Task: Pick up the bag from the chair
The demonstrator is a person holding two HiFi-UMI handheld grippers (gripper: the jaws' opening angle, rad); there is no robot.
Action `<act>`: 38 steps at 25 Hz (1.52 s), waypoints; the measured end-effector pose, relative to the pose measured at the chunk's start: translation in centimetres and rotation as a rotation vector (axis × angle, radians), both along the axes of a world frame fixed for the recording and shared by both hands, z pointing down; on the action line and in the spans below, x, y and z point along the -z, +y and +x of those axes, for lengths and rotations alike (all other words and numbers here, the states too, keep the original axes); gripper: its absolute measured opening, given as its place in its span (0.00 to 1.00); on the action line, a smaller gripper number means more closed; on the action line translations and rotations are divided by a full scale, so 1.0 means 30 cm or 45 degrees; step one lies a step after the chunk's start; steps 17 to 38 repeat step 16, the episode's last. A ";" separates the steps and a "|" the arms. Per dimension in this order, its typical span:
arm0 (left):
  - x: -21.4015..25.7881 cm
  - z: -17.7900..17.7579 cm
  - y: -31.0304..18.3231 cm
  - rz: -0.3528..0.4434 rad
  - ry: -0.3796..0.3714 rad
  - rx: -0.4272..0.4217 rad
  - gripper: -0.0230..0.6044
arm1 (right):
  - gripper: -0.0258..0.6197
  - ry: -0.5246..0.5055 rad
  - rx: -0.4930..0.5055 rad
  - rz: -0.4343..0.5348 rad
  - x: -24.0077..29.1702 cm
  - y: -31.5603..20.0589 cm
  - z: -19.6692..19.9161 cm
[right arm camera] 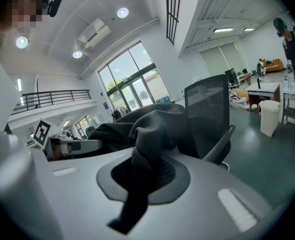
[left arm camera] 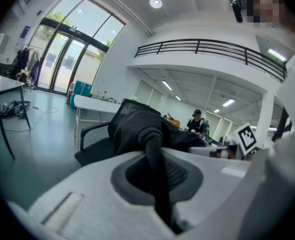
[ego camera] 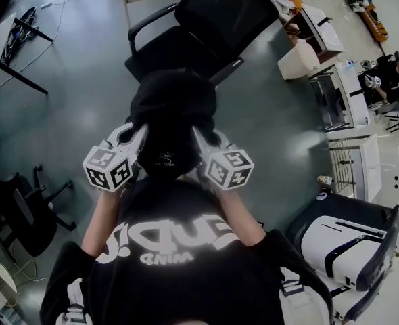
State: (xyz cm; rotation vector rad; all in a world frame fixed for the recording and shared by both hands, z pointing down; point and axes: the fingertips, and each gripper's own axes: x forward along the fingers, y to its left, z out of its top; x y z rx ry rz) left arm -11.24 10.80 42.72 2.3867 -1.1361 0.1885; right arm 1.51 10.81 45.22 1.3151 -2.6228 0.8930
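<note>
Head view: soft black fabric bag (ego camera: 172,107) at frame centre, apparently lifted off black mesh office chair (ego camera: 220,19) at upper centre. Left gripper (ego camera: 133,135) and right gripper (ego camera: 205,141) each clamped on black bag strap (left arm camera: 152,149), likely sharing weight and keeping bag level.

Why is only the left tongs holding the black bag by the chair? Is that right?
Not quite. Both tongs hold the black bag by the chair: the right gripper view shows the right tongs shut on it, like the left tongs.
</note>
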 end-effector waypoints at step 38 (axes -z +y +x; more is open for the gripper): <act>-0.016 0.011 -0.024 -0.013 -0.009 0.011 0.05 | 0.07 0.017 0.007 0.003 -0.010 -0.036 0.009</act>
